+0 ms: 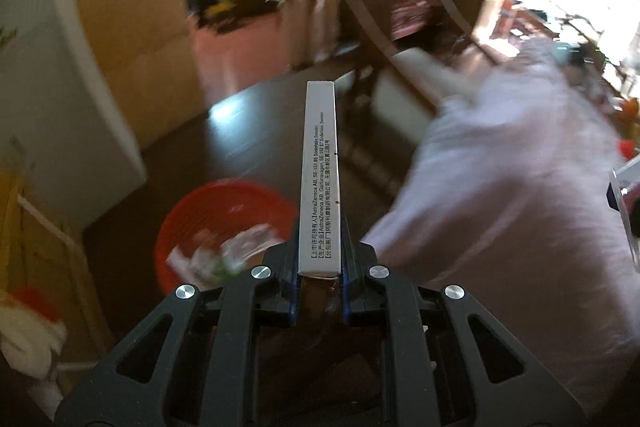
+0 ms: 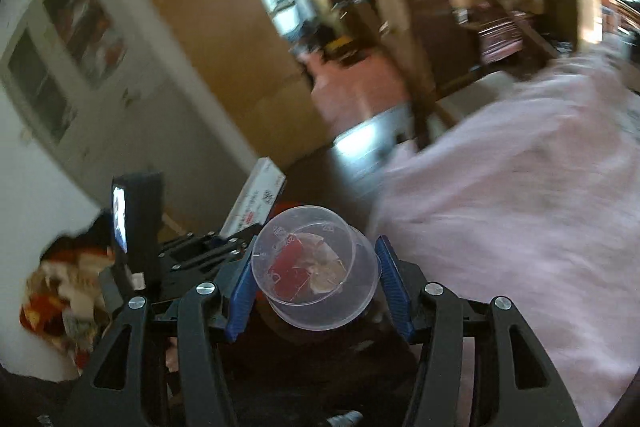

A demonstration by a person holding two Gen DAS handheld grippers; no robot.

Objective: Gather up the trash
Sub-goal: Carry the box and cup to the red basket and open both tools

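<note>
A slim white medicine box [image 1: 320,179] is pinched edge-on by the left gripper [image 1: 319,277], whose jaws are clamped tight on its near end, so the box sticks straight out ahead between the fingers. Below and to the left of it, on the dark floor [image 1: 256,131], a red basket [image 1: 208,223] can be seen with crumpled wrappers and paper scraps [image 1: 224,255] inside, all pretty blurred.

Over on the other side, a clear plastic cup [image 2: 316,271] is gripped across its body by the right gripper [image 2: 318,287], the blue pads [image 2: 244,291] pressed on either side, with the base facing the camera. Something red and a pale crumpled bit can be made out through the cup, though what exactly can't be told. The left gripper with its box [image 2: 256,199] is seen just to the left. A pinkish sheet [image 2: 520,211] fills the right of both views.
</note>
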